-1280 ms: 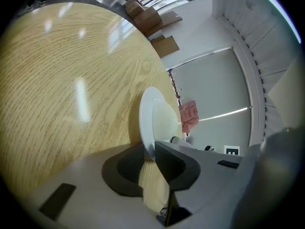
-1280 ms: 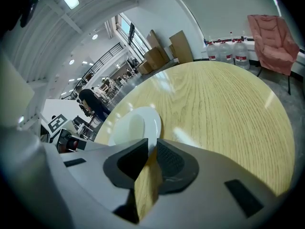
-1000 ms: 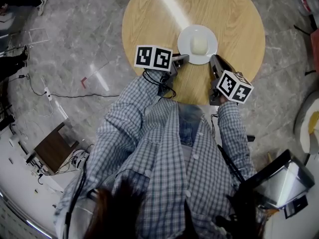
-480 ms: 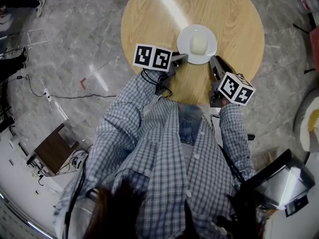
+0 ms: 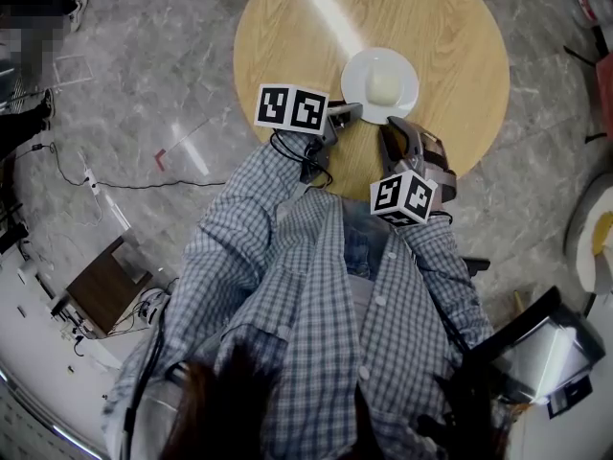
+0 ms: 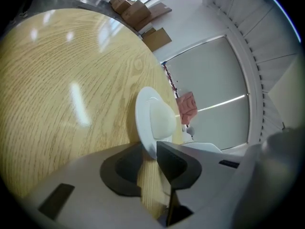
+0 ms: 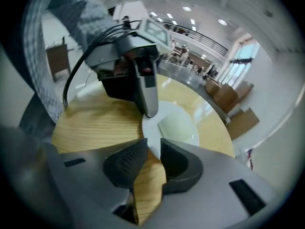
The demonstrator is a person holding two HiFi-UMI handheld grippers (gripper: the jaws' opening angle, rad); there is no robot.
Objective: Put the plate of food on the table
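Observation:
A white plate [image 5: 356,86] with a pale rounded lump of food [image 5: 383,84] rests on the round wooden table [image 5: 287,36]. My left gripper [image 5: 350,113] reaches the plate's near-left rim. In the left gripper view the rim of the plate [image 6: 143,113] sits between the nearly closed jaw tips of that gripper [image 6: 150,151]. My right gripper [image 5: 388,130] points at the plate's near edge from just short of it. Its jaws stand a little apart with only wood between them, and the plate [image 7: 190,135] lies just beyond the gripper [image 7: 153,147].
The table's near edge [image 5: 364,195] is right in front of the person's checked shirt. Grey marble floor surrounds the table, with cables [image 5: 86,175] and a small brown cabinet [image 5: 101,290] at the left. Metal equipment [image 5: 541,353] stands at the lower right.
My right gripper has left the plate's right edge, pulling back toward the person and turning to point up-left. The plate and the left gripper have stayed in place.

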